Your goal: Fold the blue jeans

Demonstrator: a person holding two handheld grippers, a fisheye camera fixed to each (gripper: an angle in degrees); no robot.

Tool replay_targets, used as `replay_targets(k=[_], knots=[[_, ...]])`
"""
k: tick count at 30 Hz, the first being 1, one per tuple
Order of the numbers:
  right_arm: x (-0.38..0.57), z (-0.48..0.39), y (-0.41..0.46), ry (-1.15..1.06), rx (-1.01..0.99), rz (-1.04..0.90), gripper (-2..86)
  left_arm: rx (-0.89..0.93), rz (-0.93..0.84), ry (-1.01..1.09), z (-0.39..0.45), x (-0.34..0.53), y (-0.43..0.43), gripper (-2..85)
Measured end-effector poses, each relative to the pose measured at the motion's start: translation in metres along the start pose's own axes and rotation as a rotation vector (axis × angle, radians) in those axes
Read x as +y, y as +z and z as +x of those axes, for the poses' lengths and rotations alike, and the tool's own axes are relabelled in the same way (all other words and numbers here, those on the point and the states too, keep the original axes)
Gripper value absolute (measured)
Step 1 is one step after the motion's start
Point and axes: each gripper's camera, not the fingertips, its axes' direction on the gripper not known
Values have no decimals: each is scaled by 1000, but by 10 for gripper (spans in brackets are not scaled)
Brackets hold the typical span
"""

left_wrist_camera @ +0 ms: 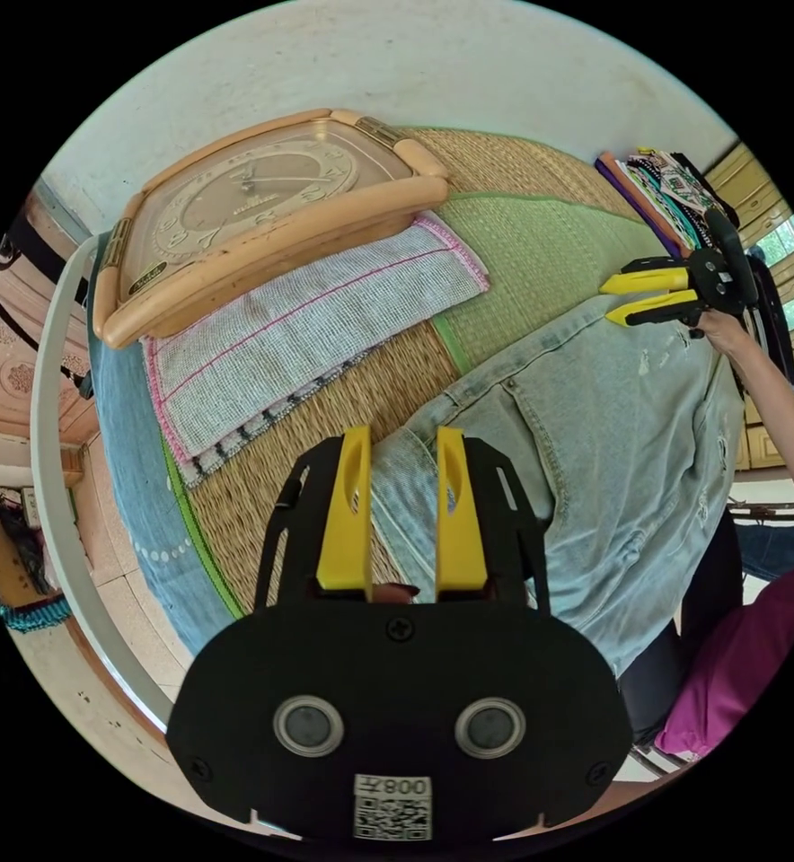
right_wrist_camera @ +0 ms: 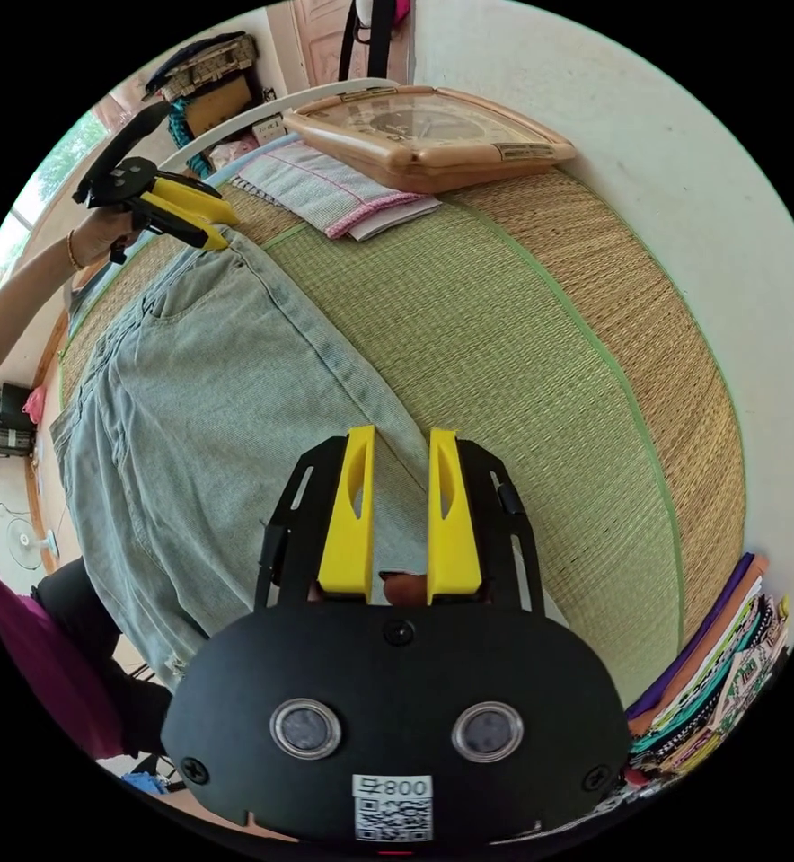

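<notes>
Home bedroom, probably. Bed covered with woven straw mat (right_wrist_camera: 541,359), bare plaster wall (right_wrist_camera: 684,162) right behind it. Framed wall clock (left_wrist_camera: 262,206) lies flat on a folded towel (left_wrist_camera: 316,332) ahead of the left claw. Stack of folded clothes (right_wrist_camera: 711,664) at the mat edge beside the right claw. Carved wooden door (left_wrist_camera: 2,359), tiled floor (left_wrist_camera: 119,584), standing fan (right_wrist_camera: 29,548) partly visible at the view edge.
</notes>
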Motion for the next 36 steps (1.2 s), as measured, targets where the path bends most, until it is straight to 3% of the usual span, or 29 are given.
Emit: replay_targets(k=[11, 18, 27, 36], knots=[[13, 1, -17, 72, -59, -36, 24, -34, -1, -27, 51, -10, -40, 25], [47, -12, -80, 127, -26, 59, 15, -69, 73, -33, 85, 8, -102, 18], [115, -62, -167, 152, 13, 143, 14, -110, 166, -21, 147, 68, -191, 17], [201, -136, -199, 183, -32, 201, 13, -99, 197, -15, 206, 162, -236, 16]])
